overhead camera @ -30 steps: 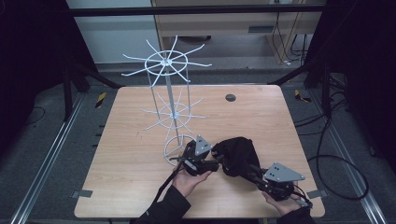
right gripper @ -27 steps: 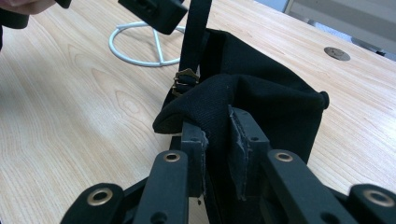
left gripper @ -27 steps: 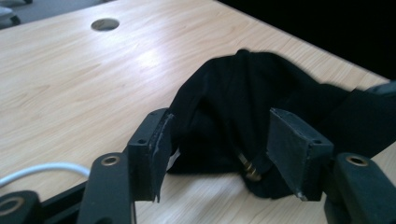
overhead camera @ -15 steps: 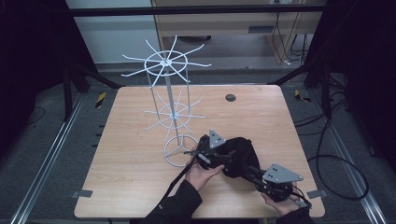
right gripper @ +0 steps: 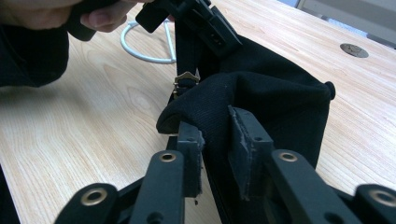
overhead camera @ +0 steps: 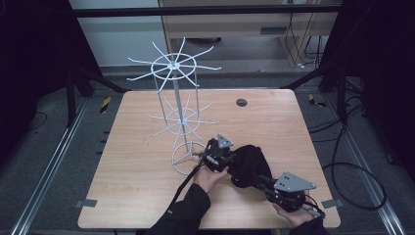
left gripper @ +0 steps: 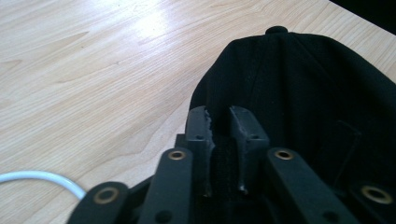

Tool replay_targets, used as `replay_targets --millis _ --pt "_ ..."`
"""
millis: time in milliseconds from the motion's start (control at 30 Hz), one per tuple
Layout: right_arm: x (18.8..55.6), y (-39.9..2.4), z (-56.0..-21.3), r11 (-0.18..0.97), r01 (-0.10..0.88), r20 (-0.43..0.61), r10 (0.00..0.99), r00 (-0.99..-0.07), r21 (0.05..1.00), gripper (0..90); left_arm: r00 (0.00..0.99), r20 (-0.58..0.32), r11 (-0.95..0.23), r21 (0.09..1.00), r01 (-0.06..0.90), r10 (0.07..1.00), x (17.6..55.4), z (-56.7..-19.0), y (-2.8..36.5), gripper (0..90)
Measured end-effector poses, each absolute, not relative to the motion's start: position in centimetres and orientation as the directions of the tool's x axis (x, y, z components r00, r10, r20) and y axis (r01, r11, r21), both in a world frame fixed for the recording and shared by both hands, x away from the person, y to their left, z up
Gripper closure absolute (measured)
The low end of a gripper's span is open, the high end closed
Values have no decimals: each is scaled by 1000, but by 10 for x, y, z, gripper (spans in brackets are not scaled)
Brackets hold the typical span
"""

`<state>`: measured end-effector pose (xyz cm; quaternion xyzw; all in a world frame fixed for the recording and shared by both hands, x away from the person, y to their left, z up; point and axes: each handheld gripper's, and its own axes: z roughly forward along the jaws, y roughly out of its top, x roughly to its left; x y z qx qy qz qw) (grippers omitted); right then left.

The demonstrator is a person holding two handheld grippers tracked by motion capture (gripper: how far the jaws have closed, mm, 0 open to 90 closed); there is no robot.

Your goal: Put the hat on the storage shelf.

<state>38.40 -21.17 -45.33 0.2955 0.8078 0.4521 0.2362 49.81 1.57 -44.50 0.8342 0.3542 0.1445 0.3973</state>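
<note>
Left gripper [overhead camera: 234,157] shifted right, both still pinching black cap [overhead camera: 249,164]

This looks like a lab recording bay. A pale wooden table [overhead camera: 147,147] stands on grey carpet inside a black metal frame [overhead camera: 205,11]. Loose black cables [overhead camera: 342,161] trail across the floor.

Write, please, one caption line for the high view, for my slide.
Two hand-held grippers, left and right, grip a black cap beside a white wire rack.

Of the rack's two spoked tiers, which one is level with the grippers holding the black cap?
Neither exactly; the lower tier is closer. It sits partway up the white wire rack, just above the left gripper and black cap; the upper tier stands far higher.
</note>
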Motion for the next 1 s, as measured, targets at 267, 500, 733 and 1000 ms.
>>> replay_targets --millis 267,500,733,1000 --pt "383 -225 -433 315 302 -2 696 -718 900 447 715 12 -435 802 411 699 494 -442 18 813" --pt "382 -240 -408 189 283 70 706 -704 940 408 714 13 -427 809 403 700 493 -442 20 813" --pt "420 -235 -422 162 381 112 790 -603 910 423 721 14 -424 816 392 693 490 -444 21 812" --pt "463 -227 -439 136 461 151 832 -533 877 421 726 16 -430 814 390 688 489 -448 26 811"
